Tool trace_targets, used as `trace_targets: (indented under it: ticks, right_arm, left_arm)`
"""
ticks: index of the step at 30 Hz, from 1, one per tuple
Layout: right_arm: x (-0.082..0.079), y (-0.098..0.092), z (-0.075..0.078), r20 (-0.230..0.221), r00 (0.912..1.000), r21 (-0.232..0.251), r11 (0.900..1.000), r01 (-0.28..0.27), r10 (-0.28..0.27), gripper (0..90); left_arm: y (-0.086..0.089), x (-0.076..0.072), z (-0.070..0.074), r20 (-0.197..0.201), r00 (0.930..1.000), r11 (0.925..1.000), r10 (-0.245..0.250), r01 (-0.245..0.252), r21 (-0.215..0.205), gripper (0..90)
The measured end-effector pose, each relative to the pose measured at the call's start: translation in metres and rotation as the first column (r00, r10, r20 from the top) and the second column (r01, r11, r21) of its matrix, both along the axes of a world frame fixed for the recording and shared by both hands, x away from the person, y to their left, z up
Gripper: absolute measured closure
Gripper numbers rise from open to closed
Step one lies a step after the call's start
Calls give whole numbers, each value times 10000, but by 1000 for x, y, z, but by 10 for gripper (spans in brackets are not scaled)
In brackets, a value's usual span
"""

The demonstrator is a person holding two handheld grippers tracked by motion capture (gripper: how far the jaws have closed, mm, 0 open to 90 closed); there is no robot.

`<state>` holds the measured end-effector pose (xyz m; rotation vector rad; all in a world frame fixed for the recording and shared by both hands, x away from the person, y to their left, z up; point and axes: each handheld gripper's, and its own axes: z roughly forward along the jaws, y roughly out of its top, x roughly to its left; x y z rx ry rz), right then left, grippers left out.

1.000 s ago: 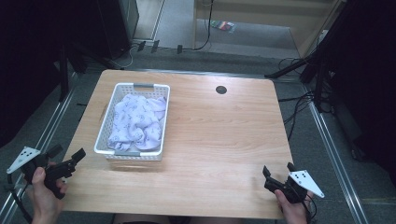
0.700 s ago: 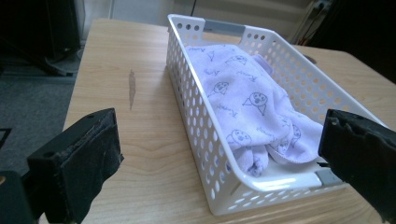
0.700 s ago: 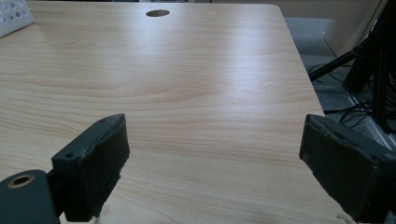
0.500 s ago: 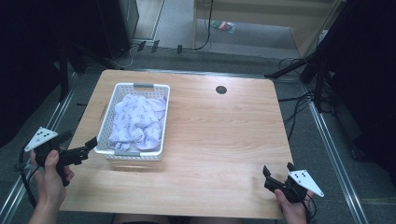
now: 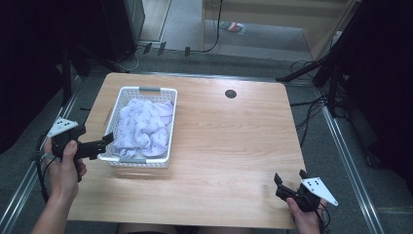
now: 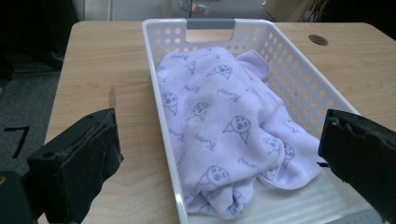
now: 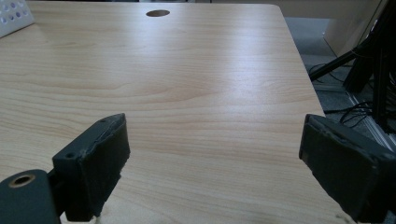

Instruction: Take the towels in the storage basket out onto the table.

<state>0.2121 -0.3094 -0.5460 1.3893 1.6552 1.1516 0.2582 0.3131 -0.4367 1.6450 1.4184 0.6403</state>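
A white perforated basket (image 5: pixel 120 99) (image 6: pixel 299 84) stands on the left half of the wooden table (image 5: pixel 229 141). Inside it lies a crumpled lilac towel (image 5: pixel 143 126) (image 6: pixel 224 126) printed with small faces. My left gripper (image 5: pixel 106 143) (image 6: pixel 219 154) is open at the basket's near left corner, its jaws straddling that end with the towel between and beyond them, touching nothing. My right gripper (image 5: pixel 290 179) (image 7: pixel 215 163) is open over the table's near right corner, with bare wood between its jaws.
A round cable hole (image 5: pixel 231 93) (image 7: pixel 157 13) sits near the table's far edge. Cables (image 5: pixel 311 105) and stand legs (image 5: pixel 302 73) lie on the floor to the right and behind. A metal rail (image 5: pixel 348 156) runs along the right side.
My left gripper has moved up and to the right, from beside the table's left edge to the basket's near left corner. The right gripper has stayed put.
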Motion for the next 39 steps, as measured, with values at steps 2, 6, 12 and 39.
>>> trace_targets:
  ticks: [2, 6, 12, 39]
  right_arm:
    - [0, 0, 0, 9, 10000, 0, 10000, -8, 8, 87]
    - [0, 0, 0, 14, 10000, 5, 10000, -19, 19, 87]
    - [0, 0, 0, 15, 10000, 1, 10000, -15, 15, 87]
    - [0, 0, 0, 19, 10000, -5, 10000, -9, 9, 96]
  left_arm:
    - [-3, 4, 2, -89, 10000, 10000, -41, 41, 69, 0]
    - [-7, 9, 4, -149, 9998, 9998, -112, 114, 135, 0]
    - [-16, 22, 8, -293, 9992, 9993, -288, 295, 248, 0]
    - [-47, 83, 2, -1625, 9843, 9915, -684, 852, 987, 0]
